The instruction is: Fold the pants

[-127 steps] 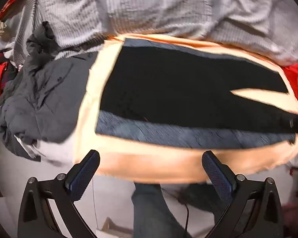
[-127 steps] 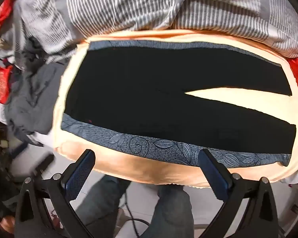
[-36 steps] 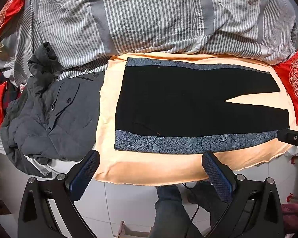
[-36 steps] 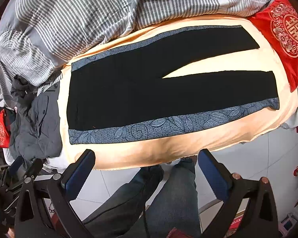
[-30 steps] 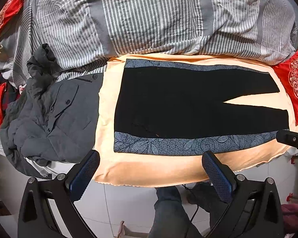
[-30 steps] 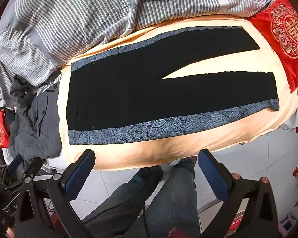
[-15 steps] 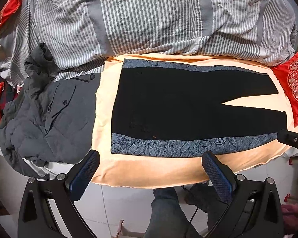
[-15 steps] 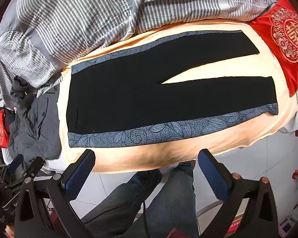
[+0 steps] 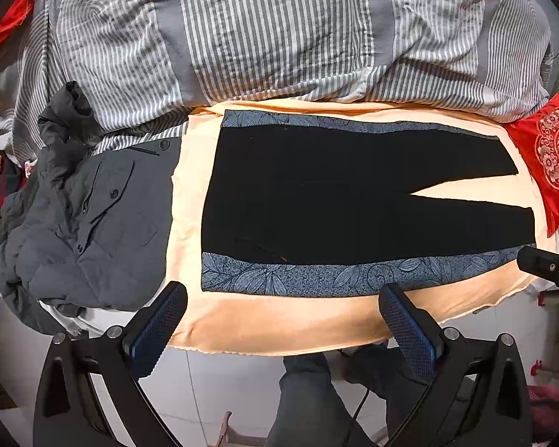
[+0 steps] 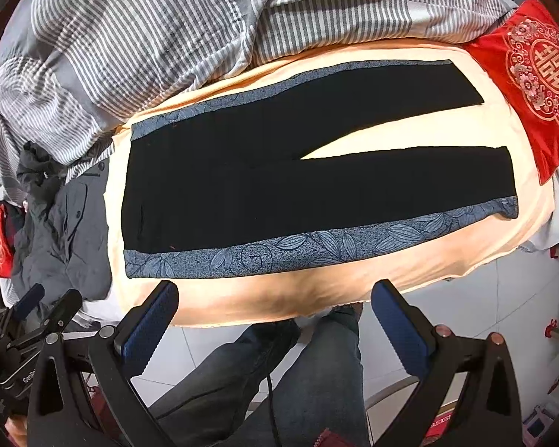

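Observation:
Black pants (image 9: 335, 201) with blue leaf-patterned side bands lie flat on a peach sheet (image 9: 279, 320), waist to the left and both legs spread to the right. They also show in the right wrist view (image 10: 279, 171). My left gripper (image 9: 283, 320) is open and empty, held above the sheet's near edge. My right gripper (image 10: 275, 320) is open and empty, also back from the near edge. Neither touches the pants.
A grey striped duvet (image 9: 279, 29) lies bunched behind the pants. A dark grey jacket (image 9: 85, 223) is heaped left of the sheet. A red embroidered cushion (image 9: 551, 160) sits at the right end. The person's jeans-clad legs (image 10: 279, 380) stand on the white tiled floor below.
Both grippers have drawn back and risen from the bed since four seconds ago, so the whole pants are in view. In the last second both views drift only slightly.

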